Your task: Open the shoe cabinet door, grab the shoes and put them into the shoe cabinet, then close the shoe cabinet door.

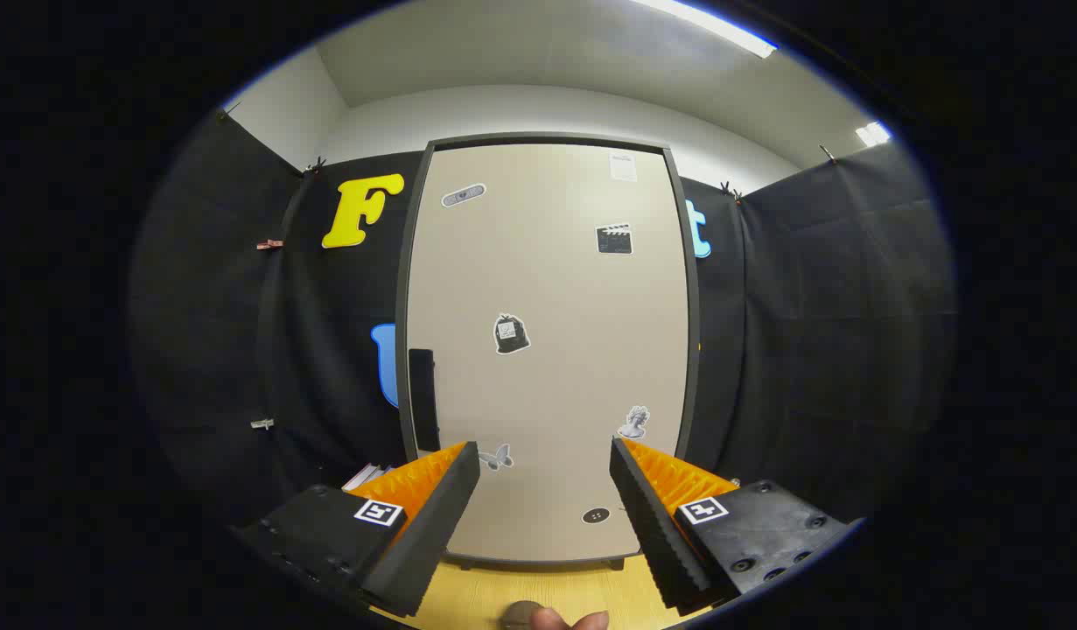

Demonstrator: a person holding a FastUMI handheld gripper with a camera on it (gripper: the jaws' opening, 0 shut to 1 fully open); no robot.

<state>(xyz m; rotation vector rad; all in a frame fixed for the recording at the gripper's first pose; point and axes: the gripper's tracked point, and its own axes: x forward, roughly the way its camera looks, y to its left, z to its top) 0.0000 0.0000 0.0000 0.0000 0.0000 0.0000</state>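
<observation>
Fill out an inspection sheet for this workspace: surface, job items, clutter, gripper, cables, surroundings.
Surface: light wooden floor below the cabinet, bare where visible between the fingers.
Job's things: shoe cabinet door shut, beige with a dark frame; dark handle at its left edge; shoes nothing seen.
Clutter: several stickers on the door, including a clapperboard sticker and a butterfly sticker; some flat items at the cabinet's lower left, too hidden to identify.
Grippers: hand-held gripper open, fingers spread apart, holding nothing, facing the door's lower part; a fingertip shows beneath it.
Cables: nothing seen.
Surroundings: black cloth booth walls held by clips, white wall and ceiling lights above.
</observation>
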